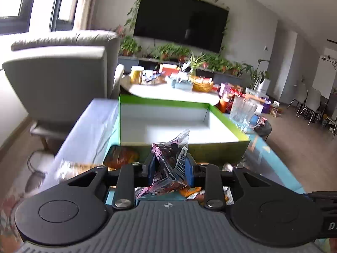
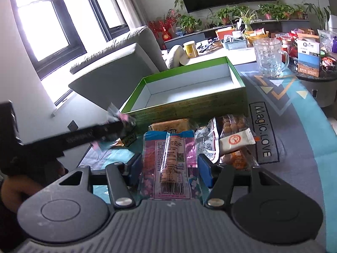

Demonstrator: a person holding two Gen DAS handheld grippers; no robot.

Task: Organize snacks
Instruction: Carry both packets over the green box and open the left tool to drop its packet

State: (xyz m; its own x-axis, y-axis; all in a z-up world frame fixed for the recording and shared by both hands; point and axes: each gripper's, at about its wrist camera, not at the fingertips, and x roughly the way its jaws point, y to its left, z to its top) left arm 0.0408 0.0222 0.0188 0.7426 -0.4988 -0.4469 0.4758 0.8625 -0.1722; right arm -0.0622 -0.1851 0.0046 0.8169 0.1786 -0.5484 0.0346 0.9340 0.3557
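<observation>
My left gripper is shut on a pink and dark snack packet and holds it above the table, just before the near wall of the green box. The box is open with a white, empty inside and also shows in the right wrist view. The left gripper with its packet shows blurred in the right wrist view, left of the box. My right gripper is open, its blue pads on either side of a pink and blue snack packet lying on the table.
More snacks lie by the box: an orange packet, a clear bag of biscuits, a small white sachet. A glass mug stands right of the box. A grey armchair is at the left. A cluttered white table lies beyond.
</observation>
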